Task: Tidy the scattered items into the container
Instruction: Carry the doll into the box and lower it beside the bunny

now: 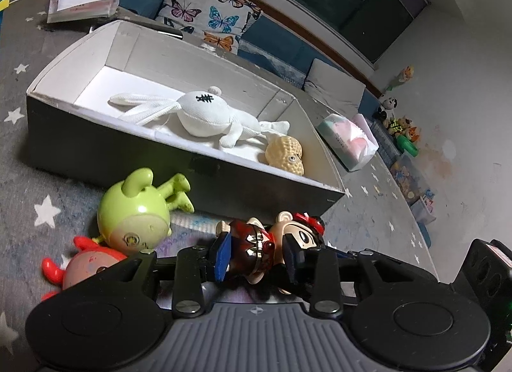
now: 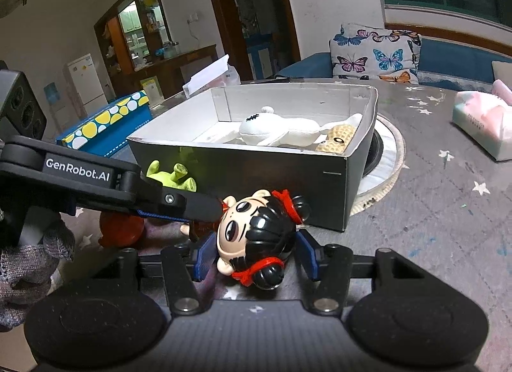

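Nearest in both wrist views is the doll [image 2: 256, 237], a black-haired figure with red bows lying on its side on the star-patterned surface [image 2: 448, 212]. The right tongs [image 2: 256, 258] straddle its head: the left blue pad sits against the face, while the other pad stands just clear of the hair, so whether they truly clench it I cannot tell. The left tongs [image 1: 256, 256] are closed on the doll's dark red body, one blue pad at its lower half and the other up against the neck (in the right wrist view this arm reaches in from the left side).

Just beside the doll lie a green figure [image 1: 137, 212] and, touching it, a red one [image 1: 83, 263], both on the surface in front of the box.

Beyond them stands the open box [image 1: 96, 148], dark outside and white inside. In it lie a white plush rabbit [image 1: 198, 112] and a yellow peanut-shaped toy [image 1: 284, 154], side by side.

Farther off are a tissue pack [image 1: 348, 141] and a butterfly cushion [image 1: 208, 10].
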The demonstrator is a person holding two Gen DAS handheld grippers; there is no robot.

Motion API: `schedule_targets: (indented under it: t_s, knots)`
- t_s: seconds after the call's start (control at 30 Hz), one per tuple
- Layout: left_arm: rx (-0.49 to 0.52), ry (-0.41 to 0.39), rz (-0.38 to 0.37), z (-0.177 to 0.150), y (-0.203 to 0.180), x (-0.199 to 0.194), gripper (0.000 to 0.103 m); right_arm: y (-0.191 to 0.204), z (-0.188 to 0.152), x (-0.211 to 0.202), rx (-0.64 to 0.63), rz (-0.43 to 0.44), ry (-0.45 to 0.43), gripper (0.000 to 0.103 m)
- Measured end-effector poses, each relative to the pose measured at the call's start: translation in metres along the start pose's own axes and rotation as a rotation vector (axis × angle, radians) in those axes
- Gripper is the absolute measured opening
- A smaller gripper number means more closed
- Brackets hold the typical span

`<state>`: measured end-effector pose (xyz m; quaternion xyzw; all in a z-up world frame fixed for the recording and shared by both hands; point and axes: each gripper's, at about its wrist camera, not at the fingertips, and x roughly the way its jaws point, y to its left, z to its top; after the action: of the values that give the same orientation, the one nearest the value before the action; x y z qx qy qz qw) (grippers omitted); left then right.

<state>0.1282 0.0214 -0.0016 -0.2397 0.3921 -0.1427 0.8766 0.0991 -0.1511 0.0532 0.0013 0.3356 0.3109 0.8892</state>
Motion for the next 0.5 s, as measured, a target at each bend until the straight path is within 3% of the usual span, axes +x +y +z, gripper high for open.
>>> schedule_targets:
  t_s: [0.5]
  knots:
    - [-0.037, 0.025, -0.037, -0.004, -0.001, -0.011, 0.033, 0.012, -0.001, -0.020, -0.053, -0.025, -0.025, 0.054]
